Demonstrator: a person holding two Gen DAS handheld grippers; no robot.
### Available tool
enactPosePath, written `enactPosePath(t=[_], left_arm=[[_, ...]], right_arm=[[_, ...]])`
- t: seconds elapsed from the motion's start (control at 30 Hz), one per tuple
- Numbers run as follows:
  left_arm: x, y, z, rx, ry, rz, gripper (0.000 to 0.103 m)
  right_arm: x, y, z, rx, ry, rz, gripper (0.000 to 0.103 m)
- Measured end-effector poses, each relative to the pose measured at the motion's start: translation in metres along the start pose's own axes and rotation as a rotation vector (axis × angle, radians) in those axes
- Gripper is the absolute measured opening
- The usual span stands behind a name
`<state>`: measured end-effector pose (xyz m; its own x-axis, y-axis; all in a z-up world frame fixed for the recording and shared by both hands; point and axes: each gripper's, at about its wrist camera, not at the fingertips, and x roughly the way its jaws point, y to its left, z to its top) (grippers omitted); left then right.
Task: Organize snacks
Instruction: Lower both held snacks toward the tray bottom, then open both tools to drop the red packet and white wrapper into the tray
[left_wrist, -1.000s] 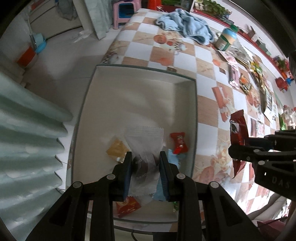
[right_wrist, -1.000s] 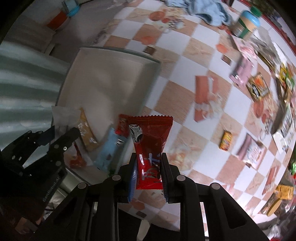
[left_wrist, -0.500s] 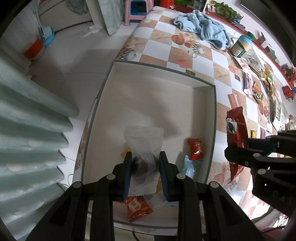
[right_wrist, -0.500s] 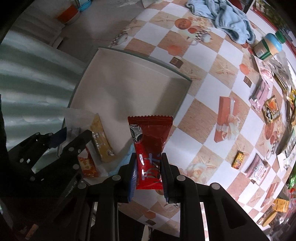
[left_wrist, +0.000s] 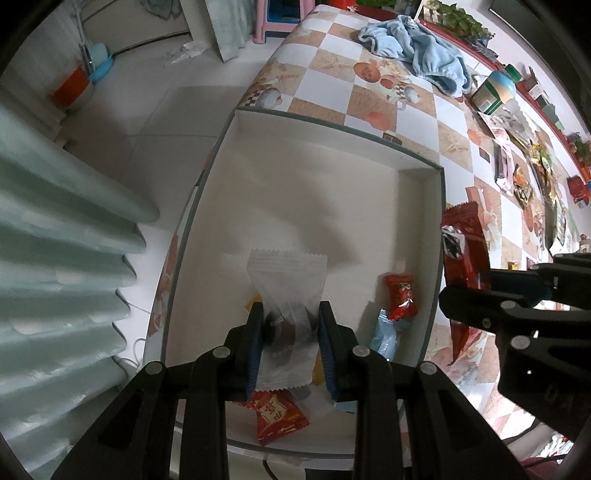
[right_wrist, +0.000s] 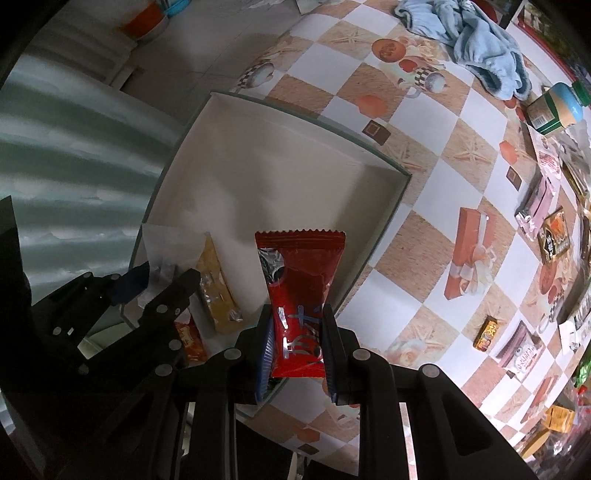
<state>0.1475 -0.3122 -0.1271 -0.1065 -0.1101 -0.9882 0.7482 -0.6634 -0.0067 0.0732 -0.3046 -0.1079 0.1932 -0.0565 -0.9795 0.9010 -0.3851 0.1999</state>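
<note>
A shallow white box (left_wrist: 332, 162) (right_wrist: 266, 162) sits at the table's corner. My left gripper (left_wrist: 290, 339) points straight down over its near end, shut on a clear-white snack packet (left_wrist: 286, 280) with a dark biscuit inside. My right gripper (right_wrist: 297, 345) hangs over the box's right rim, shut on a red snack packet (right_wrist: 303, 280) (left_wrist: 463, 254). Lying in the box are a small red candy (left_wrist: 400, 295), a light blue packet (left_wrist: 386, 334), a red packet (left_wrist: 277, 415) and a yellow packet (right_wrist: 216, 291). The left gripper (right_wrist: 155, 291) shows at the left of the right wrist view.
The checkered tablecloth (right_wrist: 424, 177) carries several loose snack packets (right_wrist: 554, 236) to the right, a jar (right_wrist: 554, 107) and a crumpled blue towel (left_wrist: 417, 55) at the far end. A ribbed pale green surface (left_wrist: 55, 280) and tiled floor (left_wrist: 140, 110) lie left of the table.
Both grippers have shifted leftward with their packets. The left one now hangs nearer the box's near end; the red packet has come from over the tablecloth to over the box's right rim.
</note>
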Motion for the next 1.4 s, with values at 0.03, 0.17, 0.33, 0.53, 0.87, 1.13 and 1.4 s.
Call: enactPosePath(t=[0.03,0.17,0.33,0.53,0.87,1.13,1.4], left_arm=[[0.0,0.0,-0.001,-0.002,0.002,0.0,0.03],[0.004,0.002,-0.001,-0.004,0.012,0.0,0.03],[0.007,0.003,-0.002,-0.007,0.024,0.0,0.03],[0.012,0.004,-0.002,-0.012,0.037,-0.001,0.03],[0.01,0.002,-0.003,-0.008,0.023,0.015,0.06],[0.003,0.002,-0.001,-0.013,-0.001,0.044,0.08],[0.002,-0.012,-0.006,0.021,0.028,0.043,0.08]], right_arm=[[0.001,0.0,0.001,0.0,0.001,0.001,0.025],[0.004,0.002,0.004,0.003,0.007,0.008,0.025],[0.008,0.005,0.007,0.0,0.011,0.015,0.025],[0.014,0.006,0.01,0.005,0.021,0.018,0.025],[0.022,0.003,0.011,0.018,0.044,0.031,0.025],[0.015,-0.005,0.008,0.029,0.01,0.038,0.082],[0.021,-0.053,-0.017,0.144,0.031,0.011,0.103]])
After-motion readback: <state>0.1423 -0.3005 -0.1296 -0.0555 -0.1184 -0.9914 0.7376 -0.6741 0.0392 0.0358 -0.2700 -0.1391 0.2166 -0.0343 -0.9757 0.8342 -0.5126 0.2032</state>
